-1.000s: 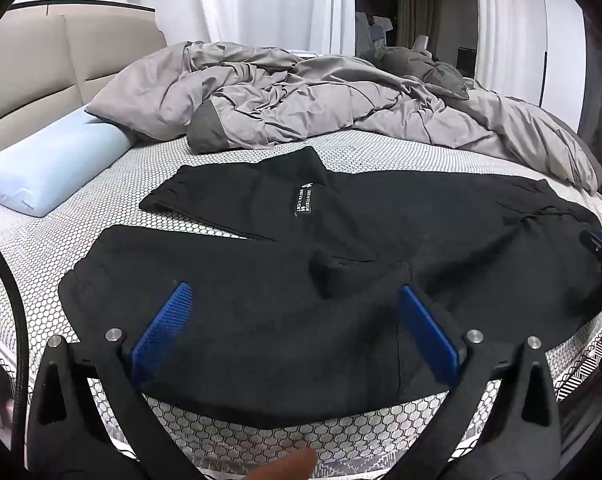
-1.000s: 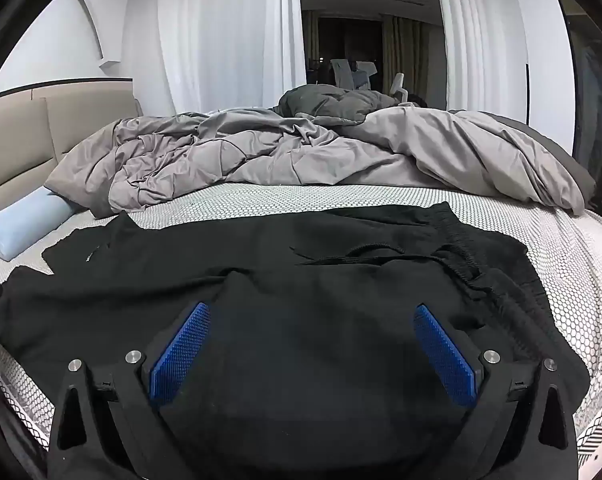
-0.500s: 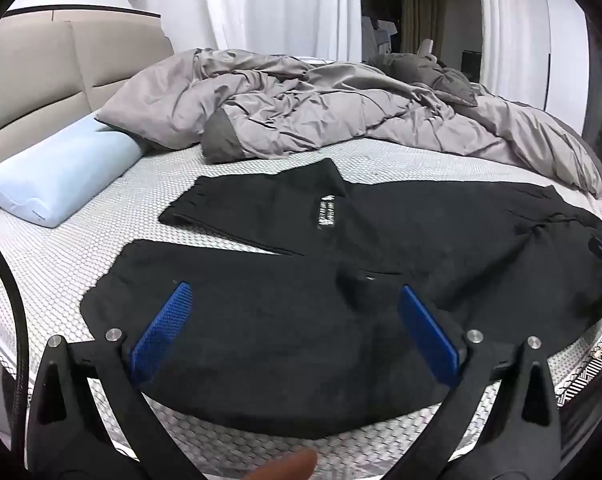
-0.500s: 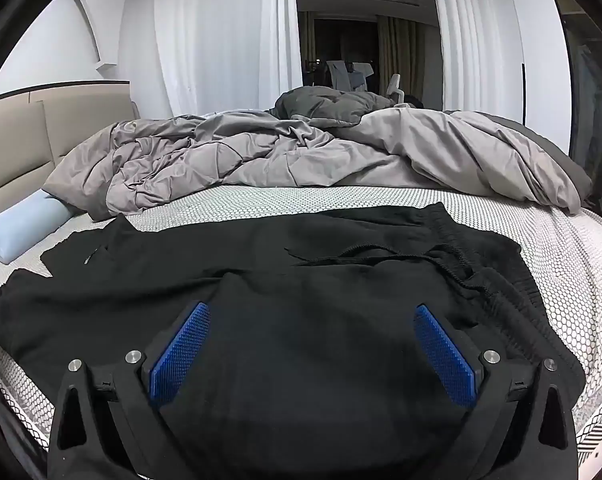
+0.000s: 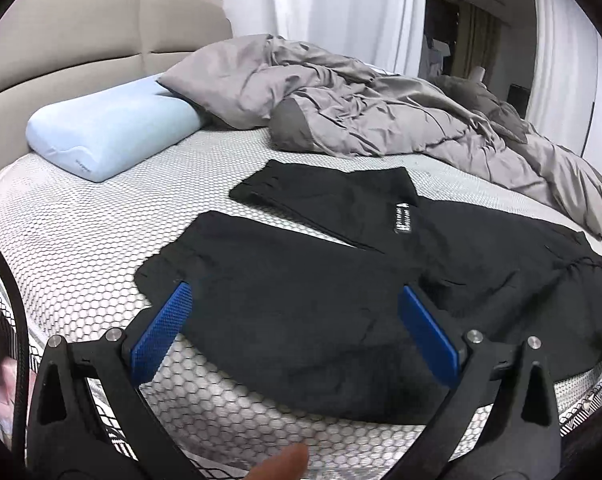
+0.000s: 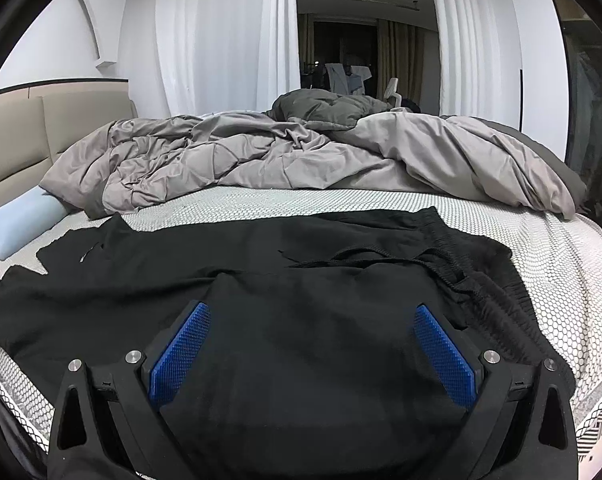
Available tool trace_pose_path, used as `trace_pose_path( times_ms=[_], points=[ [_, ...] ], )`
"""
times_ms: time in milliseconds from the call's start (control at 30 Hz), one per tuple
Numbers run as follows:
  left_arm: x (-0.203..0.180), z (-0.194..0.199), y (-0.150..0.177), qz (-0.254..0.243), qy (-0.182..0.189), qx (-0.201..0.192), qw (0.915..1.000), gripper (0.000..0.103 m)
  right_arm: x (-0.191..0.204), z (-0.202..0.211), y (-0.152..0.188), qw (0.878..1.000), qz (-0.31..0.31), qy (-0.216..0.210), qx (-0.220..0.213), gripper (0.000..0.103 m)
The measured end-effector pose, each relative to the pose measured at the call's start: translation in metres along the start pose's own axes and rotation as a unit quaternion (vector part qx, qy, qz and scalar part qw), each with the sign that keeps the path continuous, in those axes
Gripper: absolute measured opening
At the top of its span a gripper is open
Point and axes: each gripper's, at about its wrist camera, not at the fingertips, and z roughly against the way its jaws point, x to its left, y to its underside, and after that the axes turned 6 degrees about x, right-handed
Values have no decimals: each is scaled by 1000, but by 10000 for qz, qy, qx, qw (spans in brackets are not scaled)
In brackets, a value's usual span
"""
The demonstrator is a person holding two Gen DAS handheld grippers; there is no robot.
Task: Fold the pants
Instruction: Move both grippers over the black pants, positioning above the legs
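Note:
Black pants (image 5: 321,280) lie spread flat on the bed, the two legs pointing left and apart, one with a small white label (image 5: 405,218). My left gripper (image 5: 293,300) is open and empty, above the end of the near leg. In the right wrist view the pants (image 6: 301,280) show their waistband and drawstring (image 6: 453,256) at the right. My right gripper (image 6: 311,316) is open and empty above the waist part.
The bed has a white honeycomb-patterned cover (image 5: 81,240). A light blue pillow (image 5: 109,136) lies at the left by the beige headboard (image 5: 81,40). A crumpled grey duvet (image 6: 301,160) fills the far side. The bed's front edge (image 5: 261,440) is close below.
My left gripper has swung left toward the leg ends; the pillow and headboard now fill more of its view. The right gripper has barely moved. The pants lie unchanged.

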Motion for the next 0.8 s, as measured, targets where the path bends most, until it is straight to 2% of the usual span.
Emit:
trace_pose_path(
  times_ms=[233,333,467,700,800],
  points=[
    [18,-5,-12,-42,-42,139,9999,102,-19,3,-10,9999,70,70,24,103],
    [25,-7,-19,-82,23,185,9998,102,-30,3,-17,9992,240,323,60,103],
    [38,-15,-27,164,22,244,9996,102,-55,5,-30,9979,357,533,71,103],
    [59,-33,-33,534,28,276,9982,102,-107,18,-50,9974,33,712,54,103],
    [70,-50,-45,610,238,501,9966,102,-122,27,-48,9964,-53,839,68,103]
  ],
)
